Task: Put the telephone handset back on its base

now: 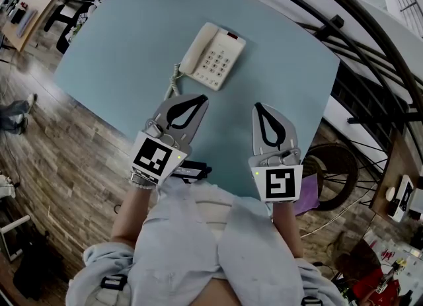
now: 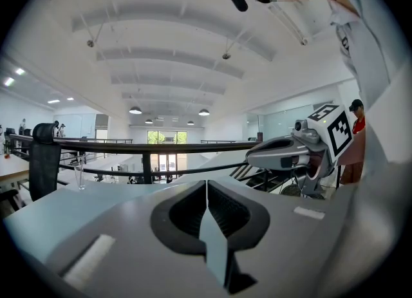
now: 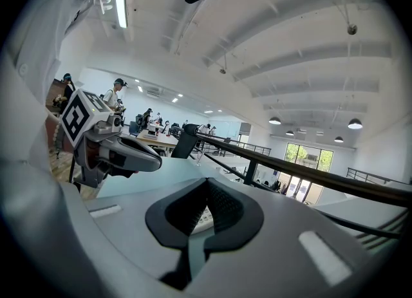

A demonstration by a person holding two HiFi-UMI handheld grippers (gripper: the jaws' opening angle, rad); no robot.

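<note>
Both grippers are hovering over the near part of the worktop point(image 1: 112, 53), short of the base point(image 1: 221, 60). The left gripper's point(image 1: 198, 102) jaws are sitting together on nothing, and the right gripper's point(image 1: 259, 108) jaws are likewise meeting at the tips, empty. The handset point(image 1: 197, 48) is lying along the base's left side, seemingly seated in its cradle. The cord point(image 1: 174, 83) is trailing toward the left gripper, so a careless forward reach is risking a snag that would drag the handset off again. Pushing in with the jaws together is also risking shoving the base across the smooth worktop instead of gripping anything.
</note>
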